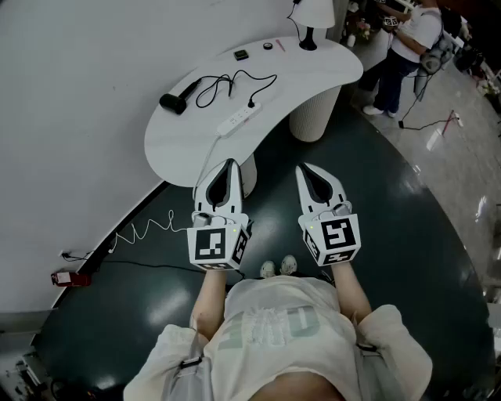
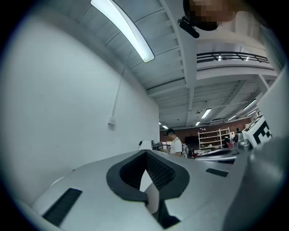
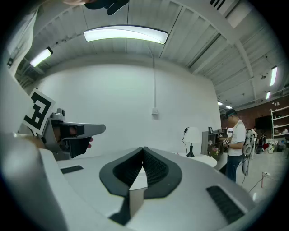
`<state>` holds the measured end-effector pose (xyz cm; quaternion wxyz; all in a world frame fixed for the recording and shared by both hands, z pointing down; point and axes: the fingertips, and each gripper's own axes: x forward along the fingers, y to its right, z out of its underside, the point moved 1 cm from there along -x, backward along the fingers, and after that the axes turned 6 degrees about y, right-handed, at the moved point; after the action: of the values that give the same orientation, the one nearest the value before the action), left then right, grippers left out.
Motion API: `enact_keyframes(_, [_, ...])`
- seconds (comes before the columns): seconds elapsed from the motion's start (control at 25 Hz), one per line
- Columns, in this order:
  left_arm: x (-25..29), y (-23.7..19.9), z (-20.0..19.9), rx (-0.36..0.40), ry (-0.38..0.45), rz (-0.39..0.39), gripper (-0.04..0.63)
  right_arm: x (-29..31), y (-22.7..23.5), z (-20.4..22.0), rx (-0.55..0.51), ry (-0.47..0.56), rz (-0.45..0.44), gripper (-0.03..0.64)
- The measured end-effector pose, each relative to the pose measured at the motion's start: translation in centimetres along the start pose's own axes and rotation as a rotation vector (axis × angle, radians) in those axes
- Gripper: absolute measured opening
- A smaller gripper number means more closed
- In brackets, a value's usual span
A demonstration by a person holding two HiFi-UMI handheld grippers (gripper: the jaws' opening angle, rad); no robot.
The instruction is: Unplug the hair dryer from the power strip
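A black hair dryer [image 1: 174, 102] lies at the left end of a white curved table [image 1: 305, 74]. Its black cord [image 1: 227, 84] loops across the top to a plug [image 1: 252, 102] seated in a white power strip [image 1: 238, 120]. Both grippers hang side by side in front of the person, well short of the table. My left gripper [image 1: 230, 166] is shut with nothing in it, and so is my right gripper [image 1: 306, 169]. In the left gripper view [image 2: 145, 155] and the right gripper view [image 3: 143, 151] the jaws meet at the tips, pointing roughly level at the white wall.
A white lamp [image 1: 311, 16] and small dark items [image 1: 241, 55] sit at the table's far end. The strip's white cable [image 1: 149, 229] trails down to the dark floor at the left. A person [image 1: 403, 47] stands at the upper right. A round pedestal [image 1: 315, 113] carries the table.
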<state>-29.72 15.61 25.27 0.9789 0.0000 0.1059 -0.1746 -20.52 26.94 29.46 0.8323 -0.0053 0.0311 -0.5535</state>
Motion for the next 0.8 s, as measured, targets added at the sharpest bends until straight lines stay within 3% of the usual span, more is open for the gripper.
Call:
enact_keyframes(0.56, [2.7,1.2,1.6,0.020,-0.009,-0.027,0.014,0.9,3.6,3.2,0.030,-0.064,-0.019,0.020])
enact_keyframes(0.8, [3.5,1.5,2.4,0.019,-0.008,-0.050,0.014,0.9,4.3,3.9,0.090,-0.047,-0.091,0.020])
